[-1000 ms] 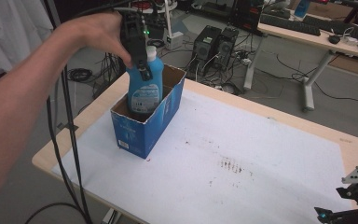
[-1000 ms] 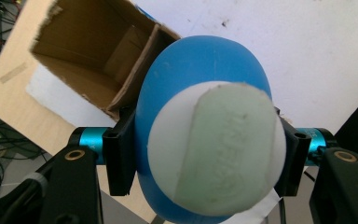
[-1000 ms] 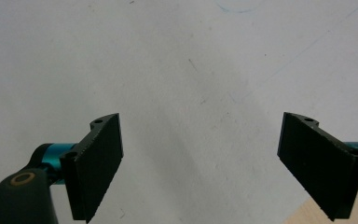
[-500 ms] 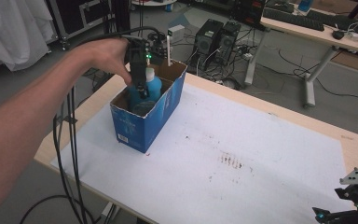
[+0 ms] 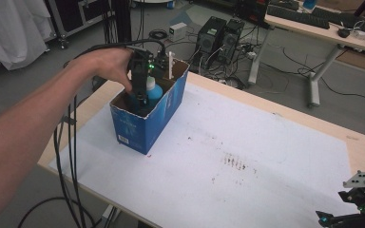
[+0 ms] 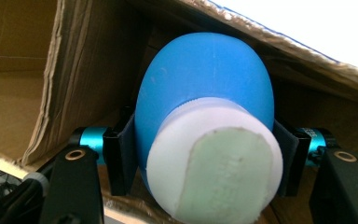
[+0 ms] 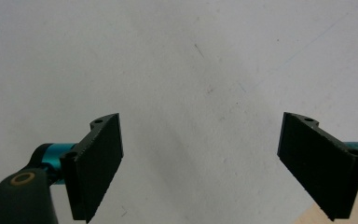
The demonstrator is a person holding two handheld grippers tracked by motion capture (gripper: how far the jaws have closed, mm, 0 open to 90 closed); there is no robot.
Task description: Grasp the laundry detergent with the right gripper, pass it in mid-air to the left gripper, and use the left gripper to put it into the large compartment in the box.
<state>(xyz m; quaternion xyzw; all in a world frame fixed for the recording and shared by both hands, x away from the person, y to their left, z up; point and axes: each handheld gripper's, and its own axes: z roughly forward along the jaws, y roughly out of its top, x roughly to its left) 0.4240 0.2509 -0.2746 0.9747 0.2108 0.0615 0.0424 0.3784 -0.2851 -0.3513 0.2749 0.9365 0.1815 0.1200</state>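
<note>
A blue bottle [image 5: 153,90] with a white cap [image 6: 214,158] stands low inside an open blue cardboard box [image 5: 145,121] at the table's left. My left gripper [image 5: 141,84] reaches down into the box from above, shut on the bottle just below the cap. In the left gripper view its jaws press both sides of the bottle [image 6: 205,79], with brown box walls [image 6: 74,79] around it. My right gripper [image 5: 361,206] rests at the table's near right corner. In the right gripper view it [image 7: 200,163] is open, with bare white table between the jaws.
A white sheet [image 5: 247,156] with dark smudges covers the wooden table. A white stick [image 5: 170,64] rises at the box's far end. Black cables [image 5: 71,156] hang off the table's left edge. Computer towers [image 5: 218,35] and another desk [image 5: 323,23] stand beyond the table.
My left gripper has lowered the blue bottle from well above the box rim down into the box. The right gripper has stayed put.
</note>
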